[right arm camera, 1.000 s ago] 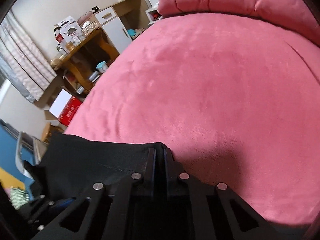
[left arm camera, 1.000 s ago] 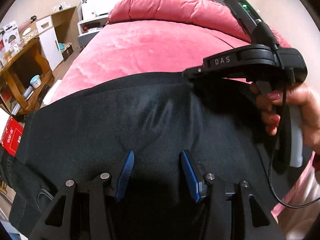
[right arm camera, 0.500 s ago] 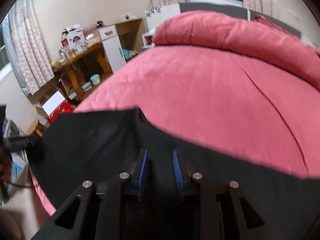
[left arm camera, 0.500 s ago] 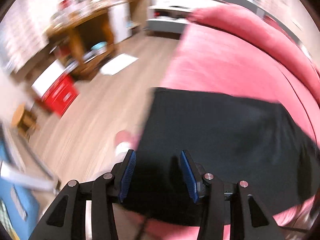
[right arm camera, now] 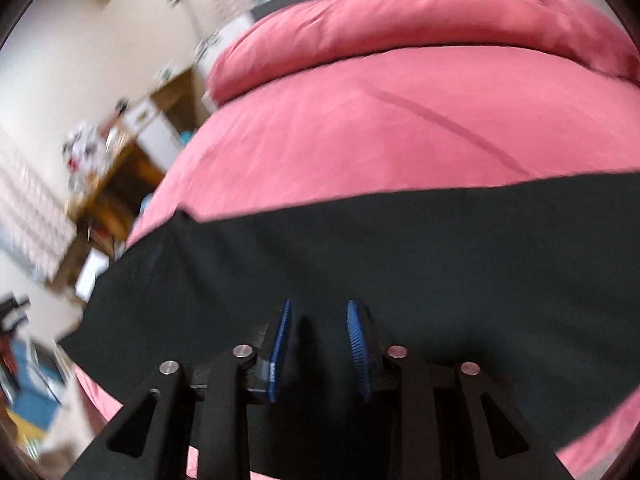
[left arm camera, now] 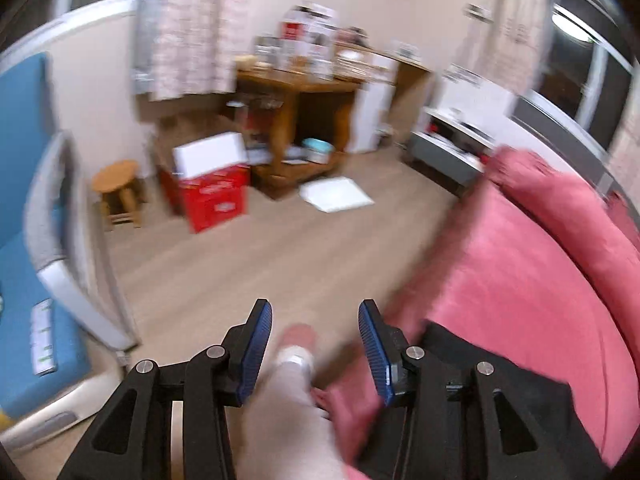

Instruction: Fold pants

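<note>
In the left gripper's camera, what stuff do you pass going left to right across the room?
Blue chair → round wooden stool → red box → wooden desk → white paper on the floor → pink bed.

I see the black pants (right arm camera: 400, 264) spread flat as one broad dark panel across the near part of the pink bedspread (right arm camera: 360, 140), the cloth smooth apart from a few shallow creases running toward its left corner. Their far edge runs nearly straight from that corner at the left up to the right side of my right wrist view, and the left end hangs a little past the bed's side. In my left wrist view only a dark corner of them (left arm camera: 500, 360) shows, lying at the bed's near edge.
</note>
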Demonstrator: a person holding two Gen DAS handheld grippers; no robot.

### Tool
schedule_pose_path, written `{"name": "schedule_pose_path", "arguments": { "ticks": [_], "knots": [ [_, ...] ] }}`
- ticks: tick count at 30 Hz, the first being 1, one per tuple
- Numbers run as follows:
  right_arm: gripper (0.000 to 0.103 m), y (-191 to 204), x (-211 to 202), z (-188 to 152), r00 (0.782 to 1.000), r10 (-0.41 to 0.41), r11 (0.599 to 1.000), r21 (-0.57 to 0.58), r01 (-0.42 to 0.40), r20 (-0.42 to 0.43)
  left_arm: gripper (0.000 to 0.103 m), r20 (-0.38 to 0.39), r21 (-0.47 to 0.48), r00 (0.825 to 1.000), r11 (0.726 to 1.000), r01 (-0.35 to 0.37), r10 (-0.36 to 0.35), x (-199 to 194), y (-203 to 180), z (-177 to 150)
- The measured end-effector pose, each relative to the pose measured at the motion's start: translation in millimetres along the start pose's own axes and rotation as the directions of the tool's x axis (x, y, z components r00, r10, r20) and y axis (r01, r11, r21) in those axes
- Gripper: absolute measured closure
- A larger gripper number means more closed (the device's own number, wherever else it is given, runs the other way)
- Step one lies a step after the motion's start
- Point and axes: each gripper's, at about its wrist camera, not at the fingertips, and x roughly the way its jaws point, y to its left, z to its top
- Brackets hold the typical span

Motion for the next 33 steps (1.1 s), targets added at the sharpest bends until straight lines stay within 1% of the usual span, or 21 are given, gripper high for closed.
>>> {"name": "schedule_pose_path", "arguments": {
  "ticks": [2, 3, 4, 5, 6, 8, 11, 12, 13, 14, 16, 17, 18, 20, 22, 25, 26, 27, 29, 31, 33],
  "knots": [
    [0.059, -26, -17, 4, 0.998, -0.047, 0.998, 0.043, 0.046, 0.032, 0.057, -0.039, 0.089, 0.996, 0.992, 0.088, -0.085, 7, -32, -15],
    [0.059, -38, -24, 5, 0.996, -0.074, 0.996, 0.063, 0.071, 0.041, 0.057, -0.068, 0.139, 0.987, 0.979, 0.151, -0.143, 11, -52, -24],
    [0.059, -52, -33, 5, 0.993, -0.105, 0.991, 0.087, 0.100, 0.050, 0.057, -0.087, 0.169, 0.981, 0.968, 0.185, -0.172, 8, -66, -33],
    [0.059, -69, -42, 5, 0.988, -0.141, 0.984, 0.122, 0.133, 0.059, 0.057, -0.125, 0.221, 0.966, 0.943, 0.250, -0.227, 10, -89, -45],
    [0.059, -83, -50, 4, 0.984, -0.167, 0.976, 0.153, 0.155, 0.067, 0.057, -0.142, 0.245, 0.956, 0.927, 0.284, -0.256, 9, -104, -55],
    [0.058, -114, -67, 1, 0.972, -0.222, 0.952, 0.233, 0.197, 0.084, 0.057, -0.193, 0.320, 0.930, 0.876, 0.362, -0.313, 5, -144, -79],
    [0.058, -157, -90, -6, 0.947, -0.301, 0.896, 0.372, 0.241, 0.110, 0.057, -0.253, 0.392, 0.898, 0.810, 0.436, -0.360, 1, -194, -111],
    [0.058, -171, -95, -9, 0.940, -0.321, 0.875, 0.417, 0.246, 0.117, 0.057, -0.275, 0.415, 0.883, 0.781, 0.466, -0.381, 1, -209, -122],
    [0.058, -185, -100, -11, 0.932, -0.341, 0.851, 0.460, 0.251, 0.121, 0.057, -0.285, 0.431, 0.875, 0.763, 0.481, -0.391, 2, -219, -127],
    [0.058, -199, -103, -13, 0.927, -0.355, 0.827, 0.504, 0.249, 0.124, 0.057, -0.298, 0.467, 0.868, 0.733, 0.495, -0.397, 4, -234, -140],
    [0.058, -221, -103, -14, 0.932, -0.338, 0.802, 0.559, 0.211, 0.133, 0.057, -0.315, 0.515, 0.867, 0.698, 0.498, -0.386, 10, -253, -157],
    [0.058, -229, -100, -14, 0.937, -0.321, 0.795, 0.578, 0.186, 0.140, 0.057, -0.335, 0.545, 0.874, 0.685, 0.484, -0.351, 16, -263, -169],
    [0.059, -235, -99, -12, 0.939, -0.312, 0.788, 0.591, 0.171, 0.144, 0.057, -0.359, 0.560, 0.876, 0.677, 0.477, -0.321, 22, -269, -181],
    [0.064, -239, -98, -11, 0.938, -0.305, 0.776, 0.613, 0.145, 0.164, 0.056, -0.384, 0.568, 0.873, 0.669, 0.479, -0.300, 26, -271, -197],
    [0.087, -238, -96, -9, 0.943, -0.286, 0.790, 0.598, 0.132, 0.169, 0.055, -0.337, 0.596, 0.889, 0.661, 0.457, -0.311, 21, -272, -205],
    [0.087, -233, -99, -17, 0.947, -0.278, 0.792, 0.596, 0.132, 0.160, 0.055, -0.336, 0.615, 0.890, 0.644, 0.455, -0.308, 19, -273, -207],
    [0.087, -229, -99, -18, 0.944, -0.292, 0.784, 0.603, 0.145, 0.153, 0.055, -0.340, 0.602, 0.885, 0.649, 0.465, -0.319, 18, -269, -206],
    [0.083, -230, -101, -21, 0.941, -0.305, 0.776, 0.612, 0.156, 0.146, 0.055, -0.344, 0.589, 0.880, 0.655, 0.474, -0.327, 19, -266, -205],
    [0.082, -225, -106, -30, 0.937, -0.315, 0.761, 0.630, 0.154, 0.152, 0.055, -0.342, 0.555, 0.870, 0.671, 0.492, -0.355, 17, -256, -203],
    [0.074, -225, -104, -29, 0.943, -0.302, 0.770, 0.619, 0.154, 0.141, 0.055, -0.345, 0.550, 0.865, 0.668, 0.501, -0.364, 23, -253, -200],
    [0.074, -223, -101, -21, 0.941, -0.316, 0.772, 0.610, 0.180, 0.122, 0.055, -0.343, 0.554, 0.865, 0.665, 0.501, -0.367, 17, -252, -201]
  ]
}}
